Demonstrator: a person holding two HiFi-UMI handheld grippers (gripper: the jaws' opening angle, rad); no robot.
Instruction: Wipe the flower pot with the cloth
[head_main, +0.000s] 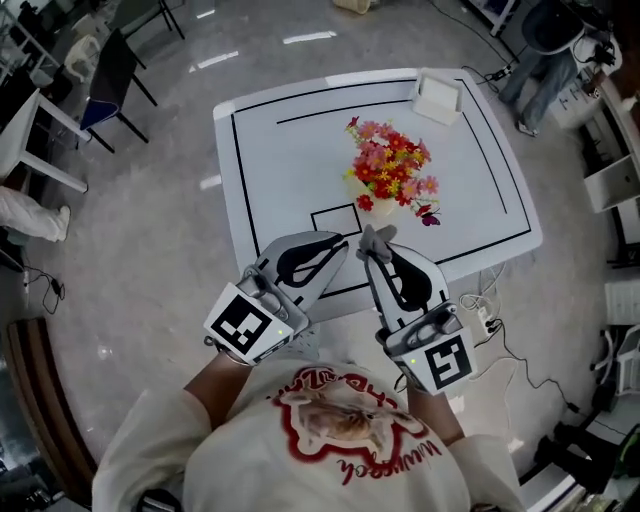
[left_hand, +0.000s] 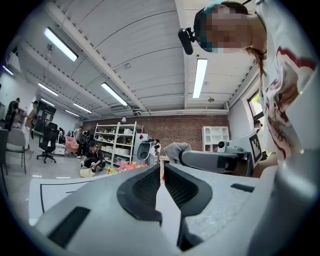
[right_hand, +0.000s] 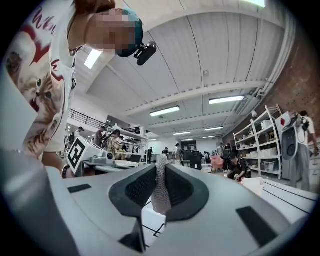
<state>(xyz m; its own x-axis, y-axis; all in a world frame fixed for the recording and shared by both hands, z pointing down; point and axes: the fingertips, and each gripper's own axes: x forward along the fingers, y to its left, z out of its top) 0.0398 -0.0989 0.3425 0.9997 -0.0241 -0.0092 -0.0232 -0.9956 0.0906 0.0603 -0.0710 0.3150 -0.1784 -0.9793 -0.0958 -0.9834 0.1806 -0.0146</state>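
Observation:
The flower pot (head_main: 386, 204) with red, pink and yellow flowers (head_main: 390, 165) stands upright near the middle of the white table (head_main: 280, 150). My right gripper (head_main: 372, 250) hangs just in front of the flowers, over the table's near edge, shut on a small grey cloth (head_main: 377, 237). In the right gripper view the cloth (right_hand: 161, 192) hangs pinched between the dark pads (right_hand: 141, 186). My left gripper (head_main: 338, 240) is close beside it on the left, its jaws together with nothing in them. In the left gripper view the flowers (left_hand: 125, 167) peek over the jaws, with the cloth (left_hand: 177, 150) to the right.
A white box (head_main: 437, 97) sits at the table's far right corner. Black lines mark the tabletop. Chairs (head_main: 110, 70) stand at the far left, and cables and a power strip (head_main: 488, 318) lie on the floor at the right. A person (head_main: 540, 60) stands beyond the table.

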